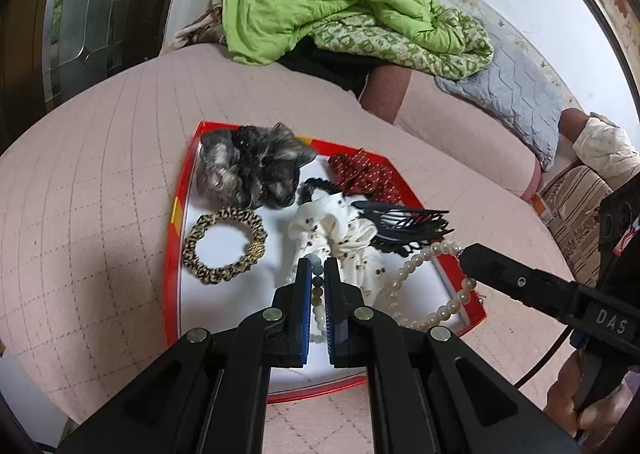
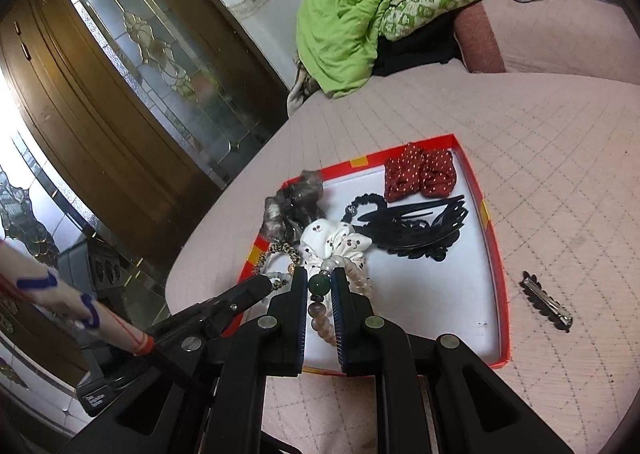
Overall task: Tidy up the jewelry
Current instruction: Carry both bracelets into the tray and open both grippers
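Jaws of both grippers pinch beaded bracelets [image 2: 320, 308] over red-rimmed tray [image 2: 498, 266]

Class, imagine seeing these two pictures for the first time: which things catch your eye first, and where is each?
The red-rimmed tray of hair accessories on the pink quilted bed, with the leopard scrunchie at its left. Both tongs, left and right, close on beaded bracelets at its near edge. Behind, a bright green quilt lies heaped.

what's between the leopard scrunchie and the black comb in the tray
The white scrunchie lies between the leopard scrunchie and the black comb, seen in the left wrist view.
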The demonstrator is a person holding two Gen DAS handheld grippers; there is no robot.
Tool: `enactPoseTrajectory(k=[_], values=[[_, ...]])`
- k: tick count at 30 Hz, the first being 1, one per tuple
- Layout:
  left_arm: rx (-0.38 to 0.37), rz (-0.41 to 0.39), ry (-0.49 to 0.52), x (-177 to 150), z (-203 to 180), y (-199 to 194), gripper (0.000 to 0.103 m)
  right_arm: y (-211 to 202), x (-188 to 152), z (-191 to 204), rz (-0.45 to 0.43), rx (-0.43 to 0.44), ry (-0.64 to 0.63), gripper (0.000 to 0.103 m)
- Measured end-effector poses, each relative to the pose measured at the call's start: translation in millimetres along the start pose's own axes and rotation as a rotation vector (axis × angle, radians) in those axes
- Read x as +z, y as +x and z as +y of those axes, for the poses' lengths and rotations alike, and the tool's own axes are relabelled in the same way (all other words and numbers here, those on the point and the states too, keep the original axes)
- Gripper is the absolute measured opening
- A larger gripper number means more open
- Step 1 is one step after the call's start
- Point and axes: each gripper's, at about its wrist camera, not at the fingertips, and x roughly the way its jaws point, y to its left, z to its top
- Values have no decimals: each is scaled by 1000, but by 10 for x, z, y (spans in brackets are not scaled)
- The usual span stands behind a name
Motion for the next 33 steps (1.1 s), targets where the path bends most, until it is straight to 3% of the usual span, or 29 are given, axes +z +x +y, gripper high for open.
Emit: enactPoseTrajectory(k=[16,33], values=[[53,44,-26,-58,204,57,6,79,-139,-353,31,-129,30,13],[77,69,12,-70,145,138,6,148,-192,-555,53,-195,69,13]])
